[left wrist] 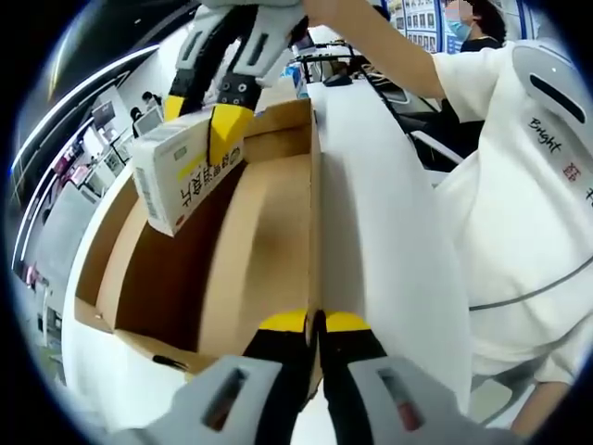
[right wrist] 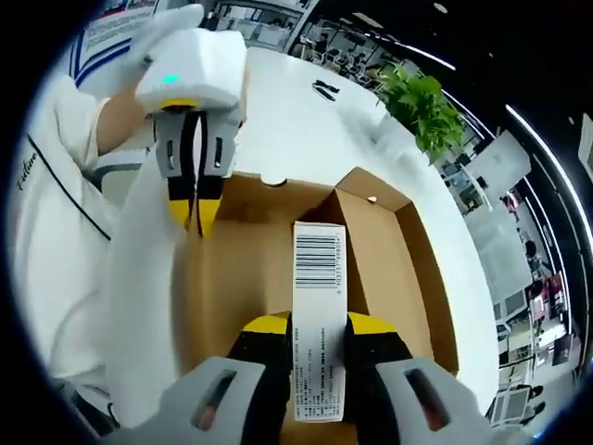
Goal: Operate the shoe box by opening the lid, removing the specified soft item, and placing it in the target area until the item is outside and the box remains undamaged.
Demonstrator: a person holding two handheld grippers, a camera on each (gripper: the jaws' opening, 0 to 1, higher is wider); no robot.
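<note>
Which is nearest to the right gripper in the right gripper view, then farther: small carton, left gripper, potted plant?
1. small carton, clamped in the right gripper.
2. left gripper, at the box wall, upper left.
3. potted plant, far end of the table, upper right.

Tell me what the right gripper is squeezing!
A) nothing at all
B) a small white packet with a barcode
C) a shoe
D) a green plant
B: the right gripper has its yellow-tipped jaws shut on the small white packet, barcode up, above the open cardboard box; the left gripper view shows that packet pinched too.
</note>
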